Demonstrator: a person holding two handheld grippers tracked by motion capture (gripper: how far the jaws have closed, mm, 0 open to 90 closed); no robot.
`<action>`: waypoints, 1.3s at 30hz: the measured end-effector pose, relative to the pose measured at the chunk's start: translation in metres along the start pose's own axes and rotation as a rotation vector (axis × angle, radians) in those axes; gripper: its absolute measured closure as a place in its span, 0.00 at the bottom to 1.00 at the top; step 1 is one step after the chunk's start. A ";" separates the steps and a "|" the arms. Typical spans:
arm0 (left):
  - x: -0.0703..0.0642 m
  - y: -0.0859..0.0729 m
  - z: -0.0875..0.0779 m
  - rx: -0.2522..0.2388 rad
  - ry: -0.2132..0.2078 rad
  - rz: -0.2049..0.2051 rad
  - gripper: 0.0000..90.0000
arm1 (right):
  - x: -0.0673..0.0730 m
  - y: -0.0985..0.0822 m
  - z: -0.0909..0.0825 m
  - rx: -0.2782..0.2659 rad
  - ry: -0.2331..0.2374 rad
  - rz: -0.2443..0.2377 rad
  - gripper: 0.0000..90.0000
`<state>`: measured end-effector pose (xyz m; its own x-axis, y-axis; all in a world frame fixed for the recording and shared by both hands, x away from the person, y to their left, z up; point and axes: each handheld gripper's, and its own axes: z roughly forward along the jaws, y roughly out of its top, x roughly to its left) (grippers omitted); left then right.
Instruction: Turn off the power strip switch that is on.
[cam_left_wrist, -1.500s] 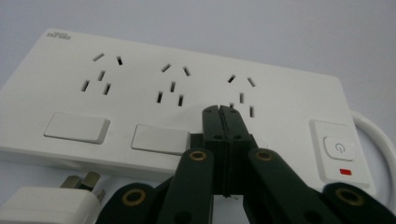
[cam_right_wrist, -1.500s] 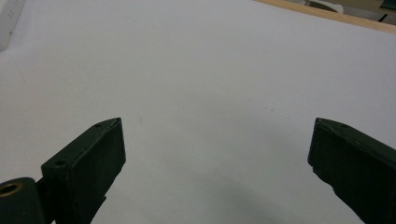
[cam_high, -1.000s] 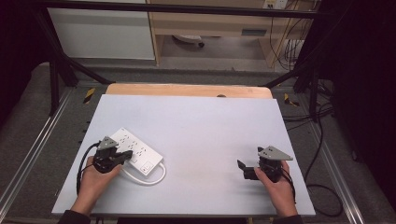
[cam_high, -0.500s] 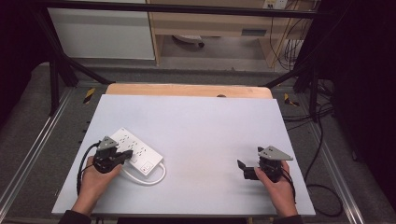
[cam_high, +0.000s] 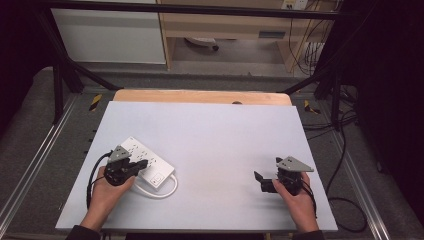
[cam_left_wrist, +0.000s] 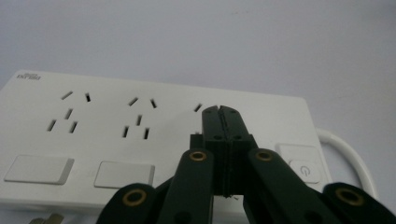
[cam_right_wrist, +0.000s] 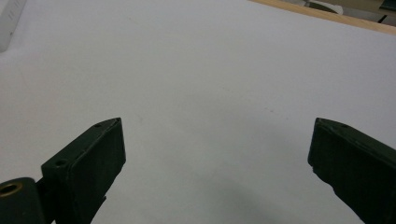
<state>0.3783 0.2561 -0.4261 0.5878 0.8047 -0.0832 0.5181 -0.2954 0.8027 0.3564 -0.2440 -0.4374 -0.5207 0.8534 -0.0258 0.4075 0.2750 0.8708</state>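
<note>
A white power strip lies flat at the front left of the white table, its white cable looping off its near end. My left gripper rests over the strip with its jaws shut and nothing between them. In the left gripper view the closed tips sit on the power strip by the third socket, just beyond the round power button. My right gripper stands open above bare tabletop at the front right; its jaws are wide apart in the right gripper view.
A wooden board edge runs along the table's far side. Black frame rails and floor cables flank the table. Shelving and a white cabinet stand beyond. A corner of the power strip appears far left in the right gripper view.
</note>
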 end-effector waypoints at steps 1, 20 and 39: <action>-0.002 0.001 0.002 0.000 -0.001 0.006 1.00 | 0.000 0.000 0.000 0.000 0.000 0.000 0.05; -0.013 0.014 0.018 -0.033 -0.006 0.030 0.89 | -0.001 0.000 0.000 -0.004 0.004 0.004 0.05; -0.015 0.018 0.014 -0.152 0.002 0.023 0.54 | 0.000 0.000 0.000 -0.002 0.003 0.003 0.05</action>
<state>0.3875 0.2316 -0.4185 0.5970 0.7998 -0.0626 0.4041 -0.2324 0.8847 0.3563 -0.2446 -0.4373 -0.5215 0.8529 -0.0220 0.4076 0.2717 0.8718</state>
